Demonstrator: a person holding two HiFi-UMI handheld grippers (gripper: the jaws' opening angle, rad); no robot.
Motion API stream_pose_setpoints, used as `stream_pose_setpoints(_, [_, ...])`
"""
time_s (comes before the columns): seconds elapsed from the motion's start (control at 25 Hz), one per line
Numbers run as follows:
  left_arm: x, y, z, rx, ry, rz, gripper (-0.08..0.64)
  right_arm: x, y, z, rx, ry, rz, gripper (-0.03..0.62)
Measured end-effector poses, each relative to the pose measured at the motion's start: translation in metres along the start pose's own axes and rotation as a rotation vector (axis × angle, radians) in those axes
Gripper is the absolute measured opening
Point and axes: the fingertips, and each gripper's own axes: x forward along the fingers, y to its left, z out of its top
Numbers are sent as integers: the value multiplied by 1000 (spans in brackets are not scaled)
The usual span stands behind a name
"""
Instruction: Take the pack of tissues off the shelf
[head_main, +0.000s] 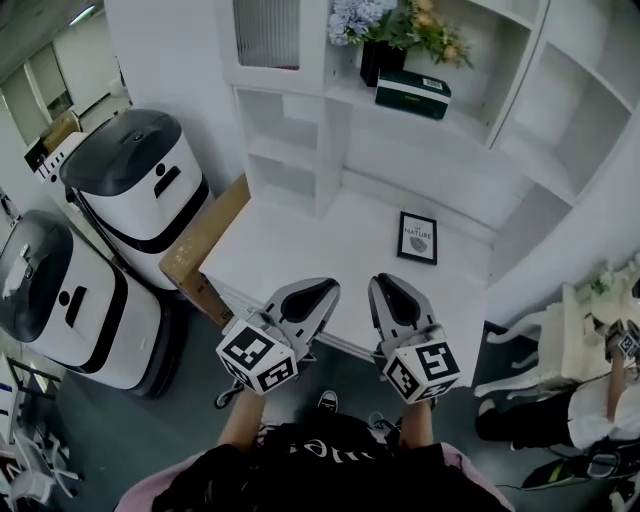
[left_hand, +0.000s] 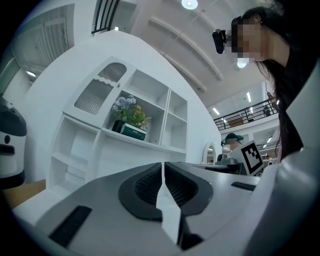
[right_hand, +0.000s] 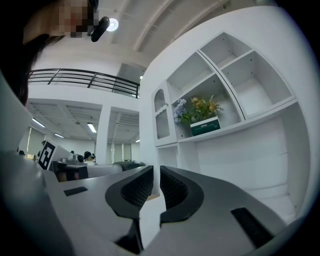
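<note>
The left claw (head_main: 318, 292) and the right claw (head_main: 388, 290) hang side by side over the near edge of the white counter (head_main: 310, 240). Each is closed tight with nothing between its pads, well apart from the green pack of tissues (head_main: 413, 93) lying on the upper shelf (head_main: 470, 126). A dark vase of flowers (head_main: 380, 58) stands just beside the pack, and a careless reach could tip it, while closed claws would likely only shove the pack deeper. A framed print (head_main: 417, 237) lies flat on the counter under the reach, and a cardboard box (head_main: 205, 245) sits against the counter's left side.
</note>
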Motion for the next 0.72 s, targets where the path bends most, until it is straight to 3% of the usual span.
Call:
stream_pose_setpoints(0.36, [59, 32, -6, 37, 21, 10, 26, 35, -59, 0, 16, -1, -6, 71])
stream_pose_setpoints(0.72, [83, 67, 8, 98, 33, 24, 27, 57, -86, 9, -2, -1, -26, 71])
